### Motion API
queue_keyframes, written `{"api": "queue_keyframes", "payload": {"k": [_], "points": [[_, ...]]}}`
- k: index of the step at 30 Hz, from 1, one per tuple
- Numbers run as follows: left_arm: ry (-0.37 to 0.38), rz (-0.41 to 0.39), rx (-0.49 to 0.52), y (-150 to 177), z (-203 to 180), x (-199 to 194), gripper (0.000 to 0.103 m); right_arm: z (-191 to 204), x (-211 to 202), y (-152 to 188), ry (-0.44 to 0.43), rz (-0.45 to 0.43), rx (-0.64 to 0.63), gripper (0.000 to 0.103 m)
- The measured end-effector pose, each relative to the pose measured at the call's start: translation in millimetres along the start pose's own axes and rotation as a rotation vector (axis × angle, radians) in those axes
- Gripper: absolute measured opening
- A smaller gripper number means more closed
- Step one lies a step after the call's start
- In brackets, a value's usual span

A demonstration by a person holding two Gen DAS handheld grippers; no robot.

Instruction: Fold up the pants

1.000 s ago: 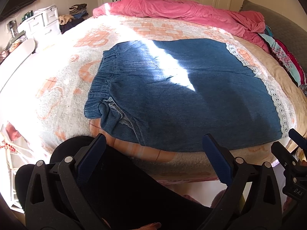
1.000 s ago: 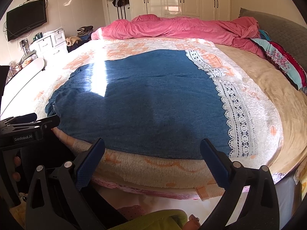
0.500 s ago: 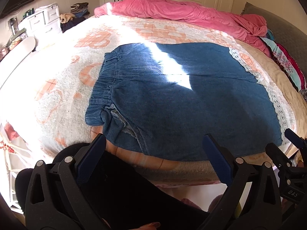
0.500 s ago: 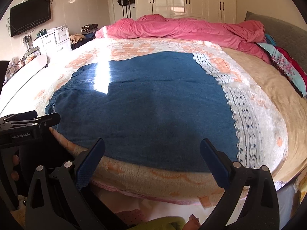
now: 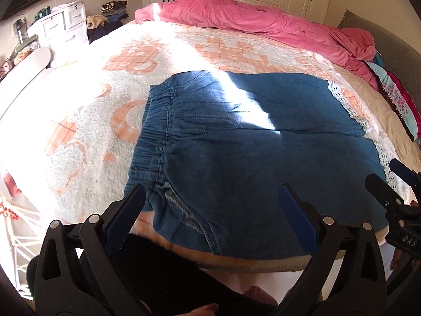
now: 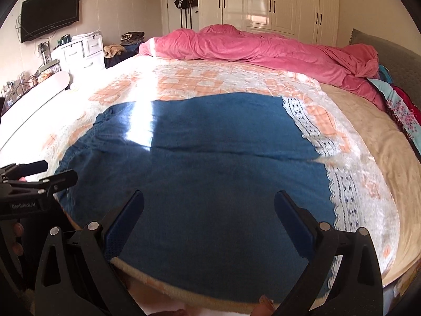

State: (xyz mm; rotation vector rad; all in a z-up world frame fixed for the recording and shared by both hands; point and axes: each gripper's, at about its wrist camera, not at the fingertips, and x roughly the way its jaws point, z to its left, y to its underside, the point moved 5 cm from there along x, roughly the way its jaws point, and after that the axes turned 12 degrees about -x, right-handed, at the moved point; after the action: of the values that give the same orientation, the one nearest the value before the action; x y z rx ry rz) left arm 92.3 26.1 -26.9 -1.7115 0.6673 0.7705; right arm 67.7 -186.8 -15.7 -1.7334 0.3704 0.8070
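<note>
Blue denim pants (image 5: 250, 152) lie flat on the bed, elastic waistband (image 5: 150, 142) to the left, white lace hem (image 6: 342, 184) to the right. My left gripper (image 5: 210, 205) is open and empty, over the near edge of the pants by the waistband corner. My right gripper (image 6: 210, 208) is open and empty over the near edge of the legs. Each gripper shows at the side of the other view: the right one in the left wrist view (image 5: 394, 192), the left one in the right wrist view (image 6: 39, 176).
The bed has a white and orange fleece blanket (image 5: 79, 121) and a tan sheet (image 6: 381, 137). A pink duvet (image 6: 250, 47) is bunched at the far side, with floral bedding (image 6: 402, 110) at right. White drawers (image 6: 79, 50) and a wall TV (image 6: 50, 13) stand at left.
Both grippers have moved forward and closer to the near edge of the pants; both stay open. The pants have not moved.
</note>
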Motion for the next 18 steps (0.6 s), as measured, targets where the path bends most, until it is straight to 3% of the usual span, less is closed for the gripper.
{"api": "queue_keyframes", "payload": {"k": [8, 13, 18], "points": [[-0.001, 0.010, -0.032, -28, 11, 17, 0.094, -2, 29, -32, -0.033, 0.006, -0.039, 0.099], [-0.001, 0.011, -0.058, -49, 21, 27, 0.094, -2, 59, -43, -0.134, 0.071, -0.002, 0.099], [-0.014, 0.013, -0.087, -69, 35, 40, 0.094, -1, 72, -57, -0.118, 0.063, -0.037, 0.099]]}}
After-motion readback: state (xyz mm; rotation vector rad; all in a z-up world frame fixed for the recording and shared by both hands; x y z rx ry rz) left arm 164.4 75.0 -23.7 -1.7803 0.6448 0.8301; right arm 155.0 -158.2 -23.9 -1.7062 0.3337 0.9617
